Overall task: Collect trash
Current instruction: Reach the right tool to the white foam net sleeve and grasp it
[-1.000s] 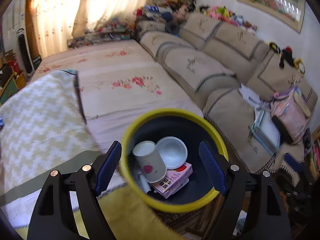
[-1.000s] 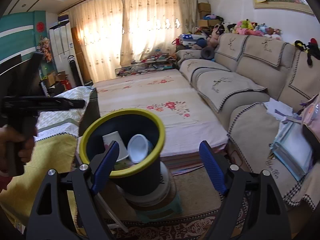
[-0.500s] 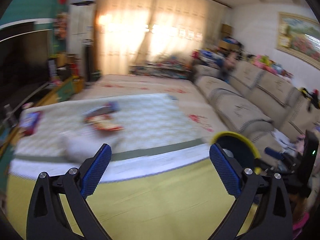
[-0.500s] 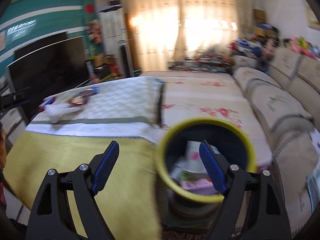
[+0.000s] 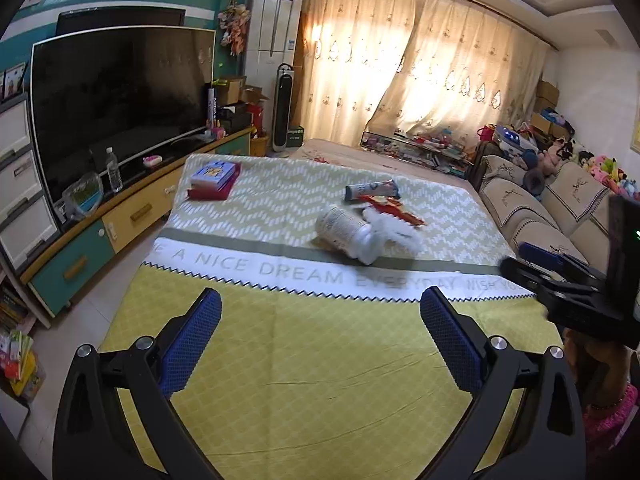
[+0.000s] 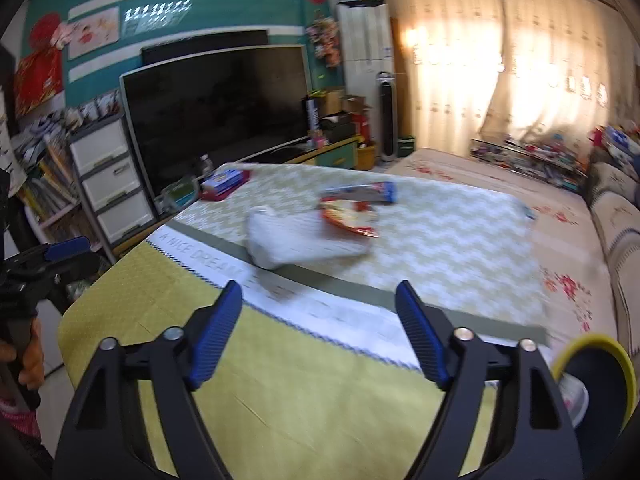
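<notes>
From the left wrist, the left gripper (image 5: 320,336) stands spread wide with nothing between its blue pads, hanging over the yellow near end of the bed cover (image 5: 304,380). The trash still to collect lies in a cluster past the printed white band, toward the cover's middle: a white tipped-over cup (image 5: 347,232), crumpled white paper (image 5: 394,229) touching it, a red wrapper (image 5: 390,209) just behind, and a dark snack bar wrapper (image 5: 372,190) beyond that. A box (image 5: 214,179) sits near the far left corner; whether it counts as trash I cannot tell. The right gripper (image 5: 538,254) shows at the right edge.

From the right wrist, blurred, the right gripper (image 6: 320,332) is empty too, its jaws closing a little on nothing. The same cluster lies ahead of it. The yellow-rimmed bin (image 6: 600,364) sits off the cover's near right corner with something pale already inside.

So some trash appears binned; at least four pieces remain, none yet grasped.
</notes>
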A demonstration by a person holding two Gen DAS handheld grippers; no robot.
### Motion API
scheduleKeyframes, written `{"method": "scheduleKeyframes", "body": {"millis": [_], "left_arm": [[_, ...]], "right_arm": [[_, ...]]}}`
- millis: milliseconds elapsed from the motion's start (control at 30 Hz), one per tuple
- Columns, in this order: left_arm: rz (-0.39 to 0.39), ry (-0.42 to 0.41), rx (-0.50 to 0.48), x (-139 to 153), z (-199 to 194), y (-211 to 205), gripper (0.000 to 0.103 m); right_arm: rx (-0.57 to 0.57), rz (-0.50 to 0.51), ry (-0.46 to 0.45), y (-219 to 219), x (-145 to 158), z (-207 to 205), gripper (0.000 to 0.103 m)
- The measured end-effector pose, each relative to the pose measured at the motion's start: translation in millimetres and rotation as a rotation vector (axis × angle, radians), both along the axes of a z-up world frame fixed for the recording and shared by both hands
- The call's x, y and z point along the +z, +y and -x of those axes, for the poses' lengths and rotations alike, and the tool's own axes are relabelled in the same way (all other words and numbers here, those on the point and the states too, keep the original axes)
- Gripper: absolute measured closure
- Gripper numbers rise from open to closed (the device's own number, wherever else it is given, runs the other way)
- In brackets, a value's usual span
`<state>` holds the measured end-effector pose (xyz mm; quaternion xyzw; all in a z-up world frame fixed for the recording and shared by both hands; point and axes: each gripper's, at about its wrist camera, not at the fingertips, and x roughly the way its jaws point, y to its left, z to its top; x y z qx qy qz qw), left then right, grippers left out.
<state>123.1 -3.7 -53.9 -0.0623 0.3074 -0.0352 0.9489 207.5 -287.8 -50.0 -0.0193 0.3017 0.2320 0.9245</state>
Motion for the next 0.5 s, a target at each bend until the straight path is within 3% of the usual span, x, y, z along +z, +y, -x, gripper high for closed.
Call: {"method": "scheduleKeyframes", "body": {"millis": [267,500], "left_arm": [[-0.005,0.007,-0.02,-6.4,-2.6,-11.2,0.005],[0.014,0.029,-0.034,-15.1,-7.3,-11.7,0.005]], "right_arm": [[0.085,0.117,0.018,64.8,-8.7,-38.7,0.041],[0.082,0.211,0.035,84.0,-22.9,-69.0,0.046]]}}
